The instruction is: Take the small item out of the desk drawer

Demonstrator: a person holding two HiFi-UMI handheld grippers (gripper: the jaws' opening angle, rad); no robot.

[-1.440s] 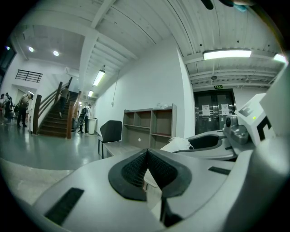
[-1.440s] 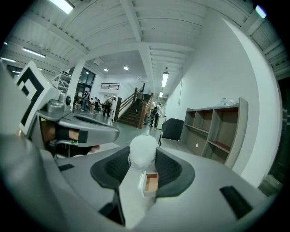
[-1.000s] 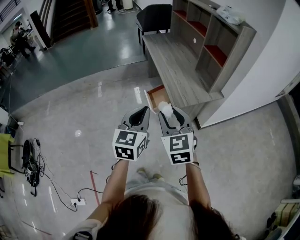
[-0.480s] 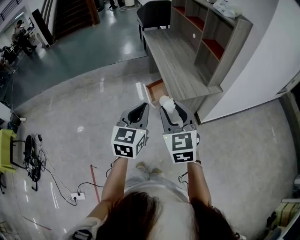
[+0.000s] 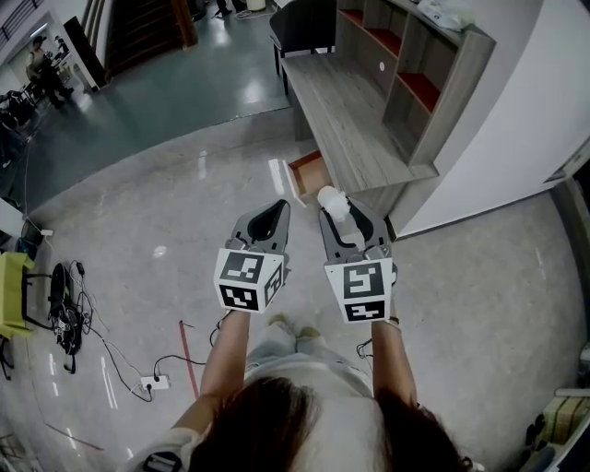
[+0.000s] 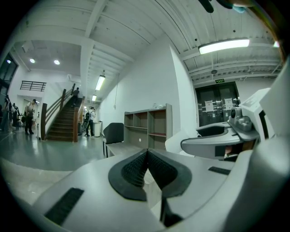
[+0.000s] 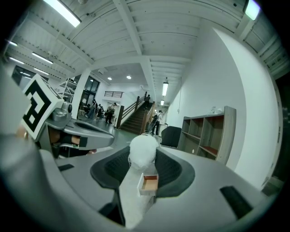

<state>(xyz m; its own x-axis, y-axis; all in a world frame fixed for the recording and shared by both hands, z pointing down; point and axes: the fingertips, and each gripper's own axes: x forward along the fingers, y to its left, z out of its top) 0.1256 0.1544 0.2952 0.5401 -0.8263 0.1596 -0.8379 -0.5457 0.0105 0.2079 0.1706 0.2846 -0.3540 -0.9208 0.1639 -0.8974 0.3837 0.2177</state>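
Entry, head view and both gripper views.

Left tongs (image 6: 146, 153): jaws fully together, ribbed black pads meeting at the tips, nothing between them. Empty.

Right tongs (image 7: 144, 159): jaws closed on the small white fluffy ball (image 7: 142, 151). It sits at the very tips, with a pad on either side, and bulges up above the jaw line. The jaws stand fairly wide because of it (the ball is wider than it looks from above).

Position: I hold both tongs side by side in front of the body, close together but not touching, roughly level and pointed toward the desk. The marker cube of the left (image 5: 247, 281) and the marker cube of the right (image 5: 362, 291) face the head camera.

Task item: the ball is in the air, over the shiny floor (image 5: 166, 212), on the near side of the drawer (image 5: 307, 173) and clear of it. The drawer stands pulled out from the near end of the grey wooden worktop (image 5: 341, 111); its orange-brown inside shows, and I cannot make out any contents.

Surroundings: a shelf unit (image 5: 433, 83) with reddish compartments stands on the far side of the worktop, and a dark chair (image 5: 304, 23) at its far end. A tangle of cables (image 5: 64, 318) lies on the floor well to the left.
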